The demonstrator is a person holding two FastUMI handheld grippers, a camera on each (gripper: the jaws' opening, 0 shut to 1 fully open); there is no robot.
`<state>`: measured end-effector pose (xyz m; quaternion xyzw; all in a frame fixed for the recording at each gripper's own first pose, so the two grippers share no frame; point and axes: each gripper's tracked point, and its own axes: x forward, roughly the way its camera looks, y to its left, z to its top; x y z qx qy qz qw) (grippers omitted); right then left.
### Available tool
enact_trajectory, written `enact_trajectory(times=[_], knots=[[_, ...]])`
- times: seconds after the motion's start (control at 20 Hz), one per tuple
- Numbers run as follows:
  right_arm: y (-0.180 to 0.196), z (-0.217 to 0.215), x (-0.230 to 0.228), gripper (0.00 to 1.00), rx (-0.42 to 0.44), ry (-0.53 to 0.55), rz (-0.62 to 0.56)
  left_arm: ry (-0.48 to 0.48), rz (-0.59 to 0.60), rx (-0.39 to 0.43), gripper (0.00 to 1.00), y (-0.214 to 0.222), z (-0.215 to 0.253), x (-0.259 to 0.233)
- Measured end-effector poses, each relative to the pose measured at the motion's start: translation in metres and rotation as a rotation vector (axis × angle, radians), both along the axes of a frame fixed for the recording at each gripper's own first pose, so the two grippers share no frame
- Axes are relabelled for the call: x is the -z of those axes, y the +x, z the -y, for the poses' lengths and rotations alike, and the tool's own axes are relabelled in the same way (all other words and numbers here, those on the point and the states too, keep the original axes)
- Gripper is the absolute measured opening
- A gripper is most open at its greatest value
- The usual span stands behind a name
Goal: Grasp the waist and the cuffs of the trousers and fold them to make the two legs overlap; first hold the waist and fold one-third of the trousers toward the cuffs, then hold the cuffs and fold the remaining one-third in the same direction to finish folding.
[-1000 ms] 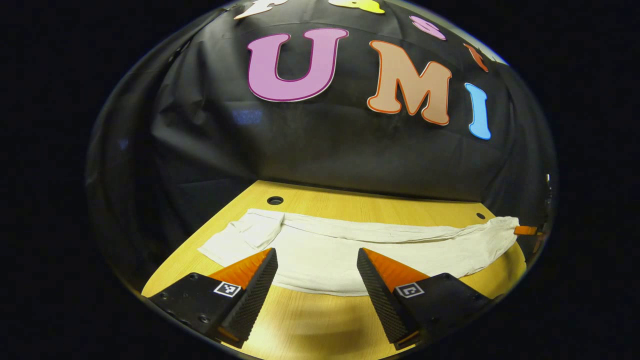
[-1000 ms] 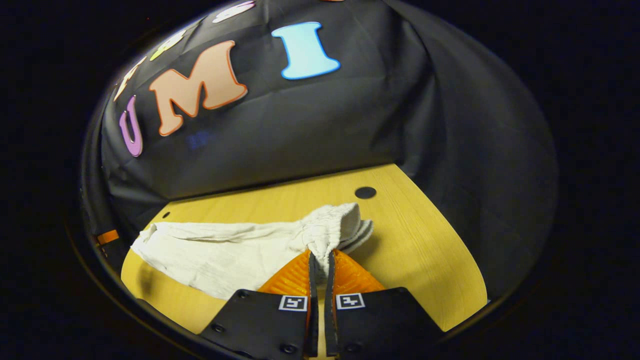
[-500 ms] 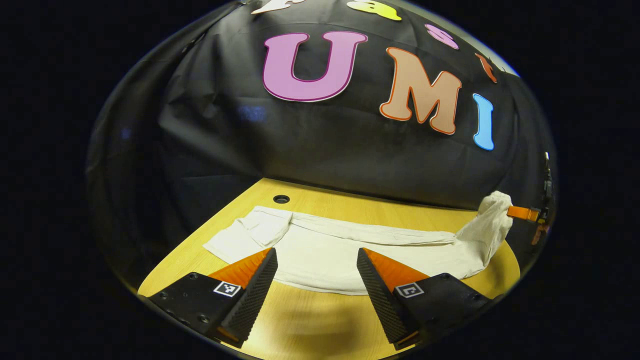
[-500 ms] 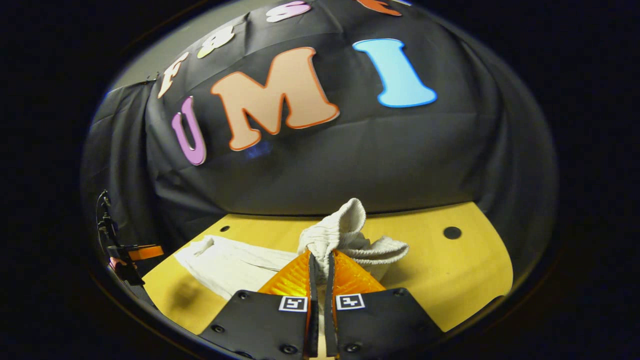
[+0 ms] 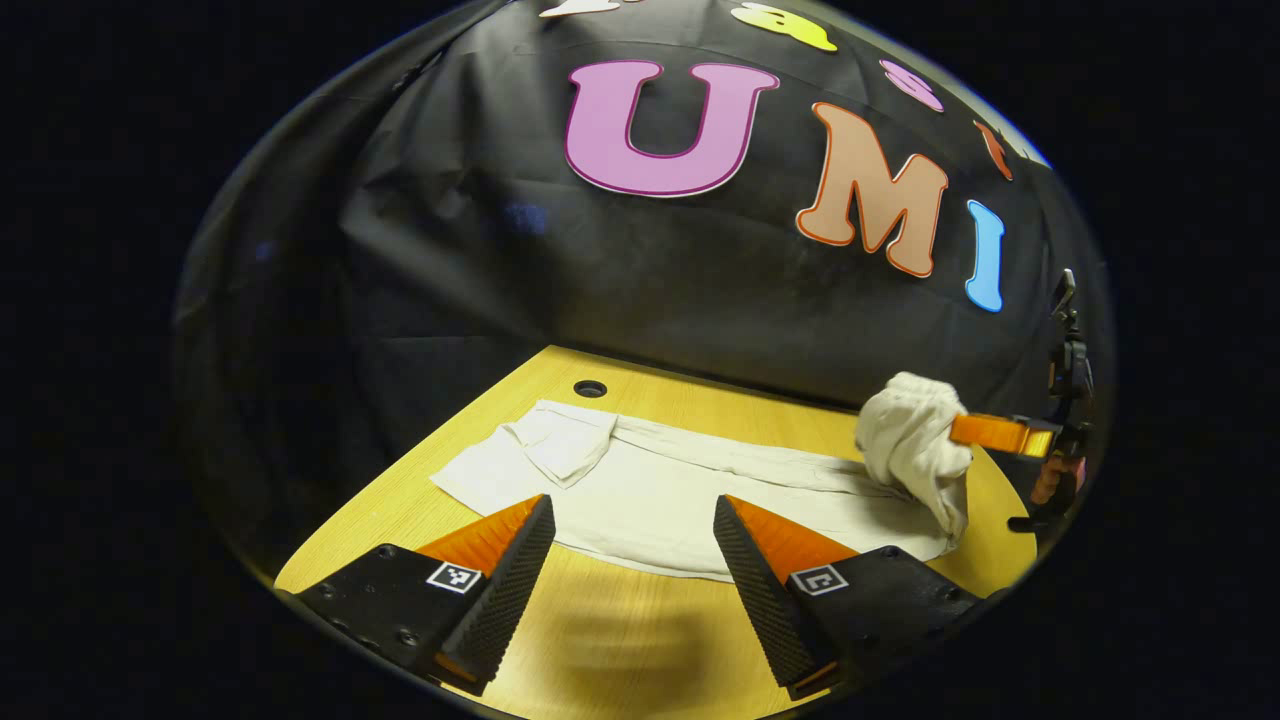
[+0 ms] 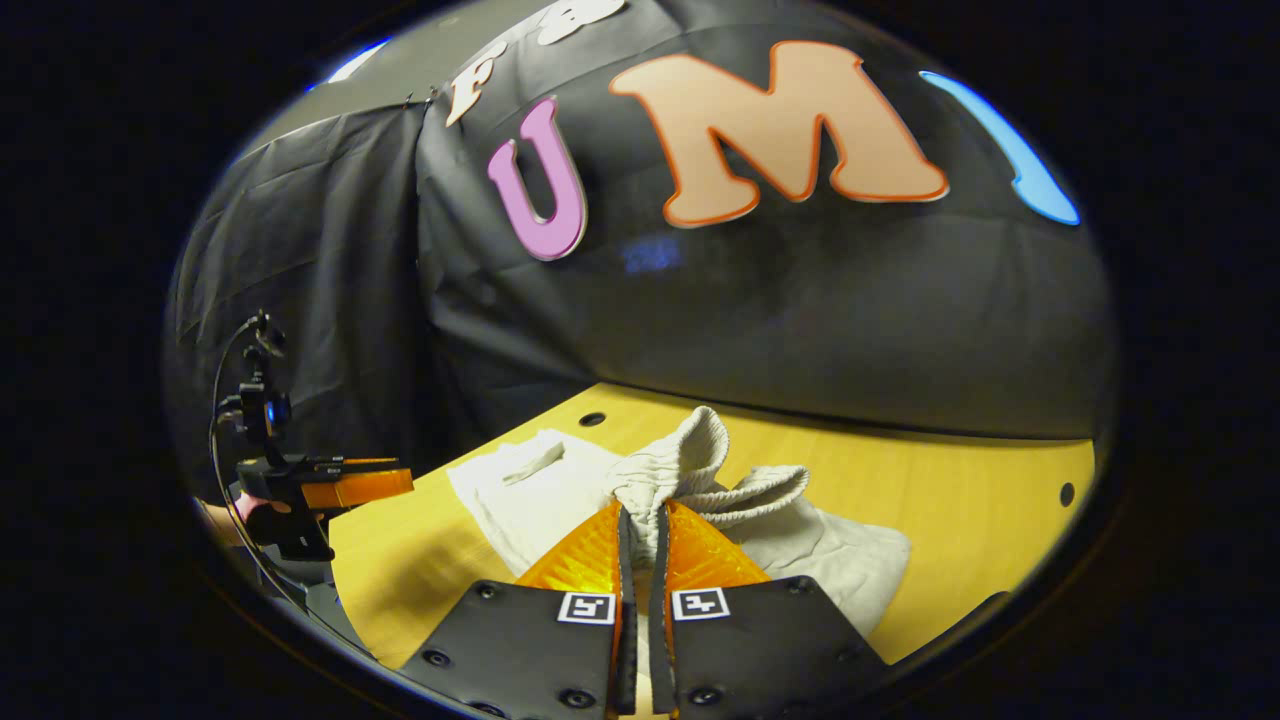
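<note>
The cream trousers (image 5: 660, 495) lie flat lengthwise across the wooden counter (image 5: 620, 640), cuffs (image 5: 560, 445) at the far left; the ribbed waist (image 6: 690, 465) is bunched, lifted off the counter at right.

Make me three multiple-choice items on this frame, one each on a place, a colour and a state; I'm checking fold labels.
1. Where do the cuffs of the trousers lie?
A. flat on the table
B. in the air
C. on the floor

2. The trousers' colour?
A. blue
B. off-white
C. red

3. The right gripper is:
A. wide open
B. shut on the waist
C. lying on the table

Answers: 1 A, they rest on the wood near a hole; 2 B, pale cloth in both views; 3 B, both fingers pinch the bunched ribbed band, raised off the table, while the left gripper is open.
</note>
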<state>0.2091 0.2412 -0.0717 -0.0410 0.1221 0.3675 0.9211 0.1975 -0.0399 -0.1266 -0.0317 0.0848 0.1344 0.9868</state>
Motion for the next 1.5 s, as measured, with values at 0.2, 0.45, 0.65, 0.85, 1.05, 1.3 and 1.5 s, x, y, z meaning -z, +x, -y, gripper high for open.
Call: enact_trajectory(times=[0.2, 0.45, 0.65, 0.85, 1.05, 1.3, 1.5], knots=[[0.004, -0.035, 0.054, 0.13, -0.071, -0.127, -0.044, -0.008, -0.01, -0.01, 0.96, -0.006, -0.024, 0.005], [-0.013, -0.05, 0.054, 0.81, -0.123, -0.118, -0.074, -0.052, -0.005, -0.054, 0.95, -0.009, -0.067, 0.008], [-0.03, -0.042, 0.044, 0.97, -0.059, -0.114, -0.046, -0.082, 0.0, -0.085, 0.96, -0.004, -0.106, 0.011], [-0.031, -0.021, 0.017, 0.96, 0.044, -0.101, -0.018, -0.08, -0.009, -0.137, 0.95, 0.011, -0.157, 0.016], [-0.04, 0.017, 0.002, 0.96, 0.159, -0.104, 0.001, -0.055, -0.08, -0.136, 0.95, 0.035, -0.199, 0.037], [-0.051, 0.054, -0.017, 0.96, 0.287, -0.101, 0.026, -0.097, -0.211, -0.052, 0.96, 0.067, -0.22, 0.068], [-0.055, 0.074, -0.023, 0.97, 0.358, -0.1, 0.042, -0.024, -0.269, -0.008, 0.95, 0.078, -0.222, 0.073]])
